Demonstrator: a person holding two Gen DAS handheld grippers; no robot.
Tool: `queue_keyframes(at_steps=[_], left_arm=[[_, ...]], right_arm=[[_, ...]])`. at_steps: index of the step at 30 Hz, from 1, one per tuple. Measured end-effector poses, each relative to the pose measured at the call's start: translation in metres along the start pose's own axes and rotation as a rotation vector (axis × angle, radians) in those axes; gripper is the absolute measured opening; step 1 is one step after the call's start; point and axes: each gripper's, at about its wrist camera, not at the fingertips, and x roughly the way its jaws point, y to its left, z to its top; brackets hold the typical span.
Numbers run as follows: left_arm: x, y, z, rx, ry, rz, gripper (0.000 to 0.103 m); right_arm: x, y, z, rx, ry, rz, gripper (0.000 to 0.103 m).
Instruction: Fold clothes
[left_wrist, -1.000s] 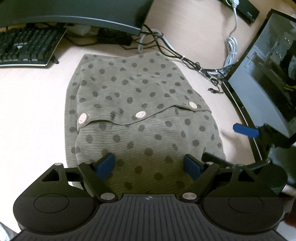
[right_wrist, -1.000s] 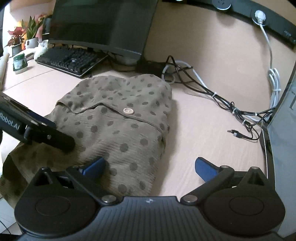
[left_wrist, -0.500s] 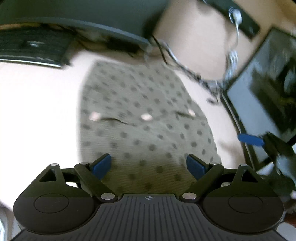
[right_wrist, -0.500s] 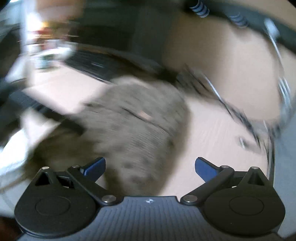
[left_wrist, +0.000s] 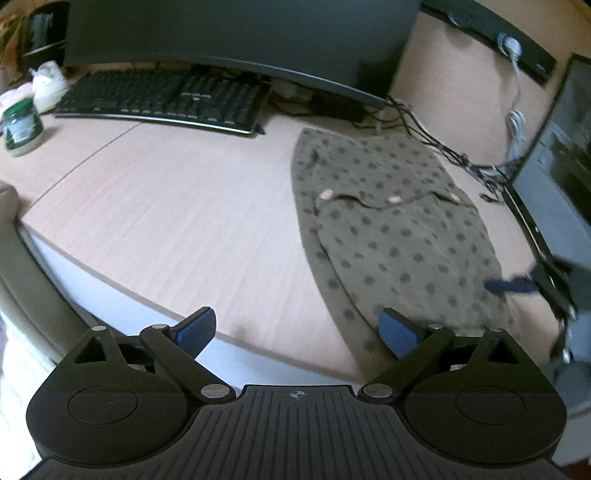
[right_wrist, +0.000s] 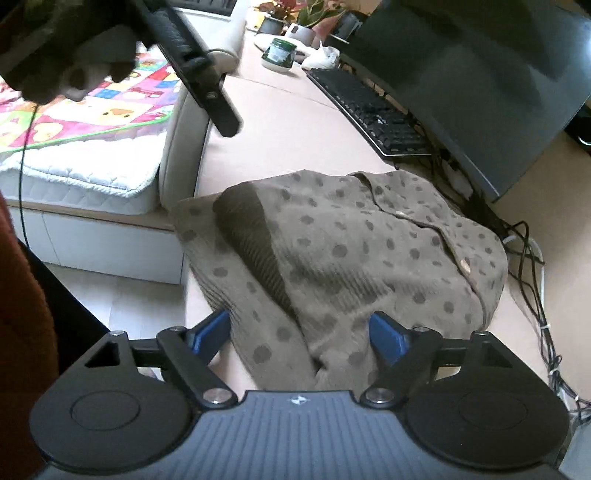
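Observation:
An olive-green polka-dot garment (left_wrist: 388, 229) with pale buttons lies folded on the light wooden desk (left_wrist: 166, 229). My left gripper (left_wrist: 295, 330) is open and empty, raised over the desk's front edge to the left of the garment. My right gripper (right_wrist: 299, 334) is open, its fingers on either side of the garment's near edge (right_wrist: 295, 339); the cloth (right_wrist: 351, 251) lies between the jaws, which are not closed on it. One blue fingertip of the right gripper shows at the right of the left wrist view (left_wrist: 508, 285). The left gripper's body shows at the upper left of the right wrist view (right_wrist: 199, 70).
A dark monitor (left_wrist: 229, 33) and black keyboard (left_wrist: 162, 99) stand behind the garment. A green-lidded jar (left_wrist: 20, 125) sits far left. Cables (left_wrist: 454, 155) run at the back right beside a dark computer case (left_wrist: 554, 177). A bed with a patterned mat (right_wrist: 85, 110) lies beside the desk.
My left gripper has pulled back and left, off the garment to the desk's front edge. My right gripper has swung round to the garment's near edge, with cloth now between its open fingers.

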Motion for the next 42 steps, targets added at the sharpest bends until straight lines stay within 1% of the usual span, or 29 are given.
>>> queue_keyframes(at_steps=[1,2,4,5,7,10,12,13,14,15,16,17,18,19,21,24,27,29,30,31,32,33,36,38,41,42], left_arm=[[0.0,-0.005,-0.003,0.032,0.0,-0.006,0.099],[-0.001,-0.011,-0.005,0.066,-0.001,-0.012,0.099],[0.0,-0.023,-0.011,0.136,0.0,-0.028,0.1],[0.002,-0.028,-0.015,0.176,0.005,-0.039,0.101],[0.009,-0.042,-0.022,0.262,0.015,-0.064,0.101],[0.02,-0.062,-0.031,0.374,0.029,-0.098,0.101],[0.035,-0.076,-0.034,0.437,0.034,-0.073,0.101],[0.042,-0.083,-0.036,0.468,0.036,-0.06,0.101],[0.049,-0.089,-0.036,0.498,0.029,-0.028,0.101],[0.055,-0.091,-0.034,0.515,0.016,0.004,0.101],[0.061,-0.093,-0.031,0.529,0.003,0.036,0.101],[0.065,-0.091,-0.027,0.514,-0.006,0.048,0.102],[0.065,-0.086,-0.02,0.479,-0.007,0.037,0.102],[0.065,-0.082,-0.014,0.442,-0.008,0.023,0.102],[0.064,-0.073,-0.001,0.369,-0.009,-0.003,0.102],[0.064,-0.069,0.009,0.338,-0.008,-0.044,0.102],[0.065,-0.067,0.014,0.315,0.005,-0.072,0.102],[0.068,-0.067,0.018,0.316,0.011,-0.082,0.102],[0.069,-0.067,0.019,0.318,0.012,-0.086,0.102],[0.071,-0.066,0.021,0.314,0.014,-0.091,0.102],[0.073,-0.066,0.022,0.31,0.015,-0.097,0.102],[0.072,-0.065,0.023,0.305,0.017,-0.104,0.102],[0.068,-0.059,0.024,0.303,0.011,-0.12,0.101],[0.058,-0.053,0.025,0.307,-0.007,-0.145,0.101],[0.042,-0.044,0.024,0.378,-0.053,-0.166,0.102],[0.037,-0.043,0.022,0.441,-0.072,-0.159,0.103]], right_arm=[[0.002,-0.014,0.003,0.109,0.018,0.024,0.056],[0.005,-0.028,0.007,0.218,0.036,0.048,0.054],[0.009,-0.055,0.006,0.43,0.053,0.106,0.05],[0.01,-0.065,0.005,0.511,0.057,0.13,0.049],[0.014,-0.076,0.001,0.611,0.063,0.161,0.049],[0.016,-0.077,-0.001,0.68,0.071,0.177,0.05],[0.017,-0.076,-0.001,0.703,0.071,0.174,0.05],[0.016,-0.075,-0.001,0.697,0.069,0.167,0.05],[0.012,-0.07,0.001,0.66,0.064,0.15,0.05],[0.005,-0.062,0.005,0.592,0.056,0.121,0.054],[-0.004,-0.05,0.008,0.485,0.037,0.083,0.058],[-0.014,-0.033,0.01,0.348,0.003,0.04,0.073],[-0.024,-0.017,0.01,0.218,-0.034,0.001,0.085],[-0.03,-0.003,0.009,0.115,-0.056,-0.031,0.086],[-0.031,0.018,0.006,-0.02,-0.063,-0.088,0.086],[-0.013,0.028,0.002,-0.082,-0.053,-0.169,0.086],[0.011,0.03,0.006,-0.139,-0.057,-0.26,0.086],[0.022,0.026,0.014,-0.148,-0.067,-0.281,0.086],[0.026,0.021,0.019,-0.132,-0.061,-0.266,0.083],[0.03,0.014,0.025,-0.103,-0.051,-0.24,0.079],[0.034,0.008,0.031,-0.075,-0.042,-0.214,0.067],[0.036,0.0,0.036,-0.033,-0.028,-0.183,0.06],[0.04,-0.042,0.044,0.213,0.011,-0.063,0.053],[0.042,-0.071,0.047,0.395,0.035,0.022,0.051],[0.048,-0.112,0.042,0.65,0.067,0.148,0.047],[0.051,-0.12,0.04,0.713,0.079,0.189,0.047]])
